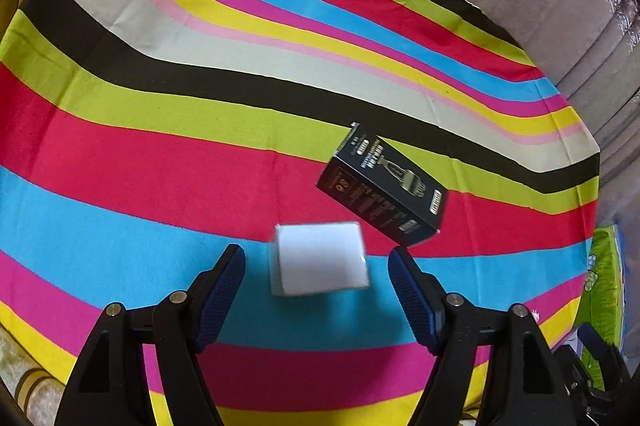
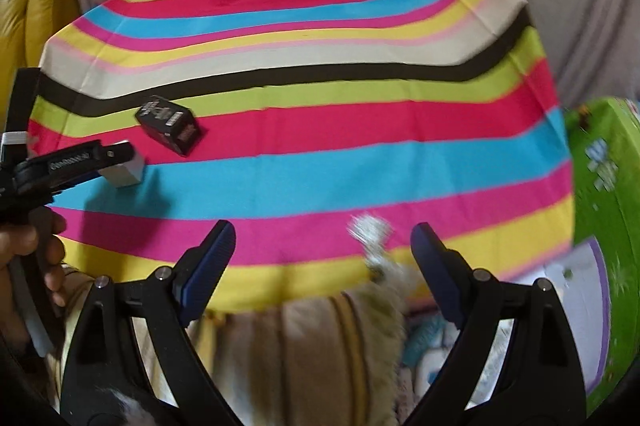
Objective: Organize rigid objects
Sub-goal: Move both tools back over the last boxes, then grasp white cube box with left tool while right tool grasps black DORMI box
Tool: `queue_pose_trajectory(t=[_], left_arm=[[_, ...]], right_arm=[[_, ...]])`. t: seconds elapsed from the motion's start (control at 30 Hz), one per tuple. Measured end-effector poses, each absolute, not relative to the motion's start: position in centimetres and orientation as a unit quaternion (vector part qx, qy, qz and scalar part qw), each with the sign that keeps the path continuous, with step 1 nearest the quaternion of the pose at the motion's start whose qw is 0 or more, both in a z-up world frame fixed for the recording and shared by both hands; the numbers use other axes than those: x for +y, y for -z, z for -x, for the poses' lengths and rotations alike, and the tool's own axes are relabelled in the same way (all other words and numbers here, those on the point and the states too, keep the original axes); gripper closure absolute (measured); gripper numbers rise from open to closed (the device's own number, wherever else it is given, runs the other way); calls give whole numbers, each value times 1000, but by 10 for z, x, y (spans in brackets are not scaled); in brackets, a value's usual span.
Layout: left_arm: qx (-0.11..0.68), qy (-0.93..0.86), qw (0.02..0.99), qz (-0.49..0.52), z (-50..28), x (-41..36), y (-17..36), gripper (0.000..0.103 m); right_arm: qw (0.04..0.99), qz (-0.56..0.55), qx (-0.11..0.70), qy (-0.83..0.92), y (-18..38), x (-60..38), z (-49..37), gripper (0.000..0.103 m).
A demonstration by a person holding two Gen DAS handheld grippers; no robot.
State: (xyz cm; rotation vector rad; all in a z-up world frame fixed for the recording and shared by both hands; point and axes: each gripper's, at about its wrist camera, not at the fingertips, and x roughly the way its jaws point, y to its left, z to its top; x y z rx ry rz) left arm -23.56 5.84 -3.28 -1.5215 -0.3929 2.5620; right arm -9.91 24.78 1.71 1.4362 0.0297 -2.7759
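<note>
Your left gripper [image 1: 316,266] is wide open w/ the white box [image 1: 320,276] between its fingers, untouched; black box [image 1: 384,191] just beyond. Right gripper [image 2: 322,248] wide open, empty.

Striped cloth [image 1: 200,153] over the table, green printed box [image 2: 604,185] beside it.

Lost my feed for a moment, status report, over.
Left gripper open, straddling white box, not closed on it. Right gripper open, empty. Black box lying just beyond, apart. Nothing blocking.
</note>
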Motion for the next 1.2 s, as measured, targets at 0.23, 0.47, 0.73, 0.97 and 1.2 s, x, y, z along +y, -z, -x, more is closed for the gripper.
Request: queue_pose_trajectory(t=[0.23, 0.47, 0.73, 0.97, 1.2], left_arm=[[-135, -845, 72, 512, 236, 54, 42, 52], [-148, -868, 52, 471, 221, 40, 34, 53], [-161, -887, 30, 432, 211, 27, 29, 53], [-180, -885, 24, 429, 216, 21, 32, 53], [-182, -883, 27, 431, 218, 23, 35, 53]], right_arm=[[63, -462, 54, 883, -8, 209, 142, 12], [129, -452, 95, 878, -4, 169, 176, 12], [180, -463, 147, 855, 18, 119, 215, 12], [202, -479, 157, 840, 37, 95, 244, 12], [207, -495, 137, 833, 50, 88, 247, 56]])
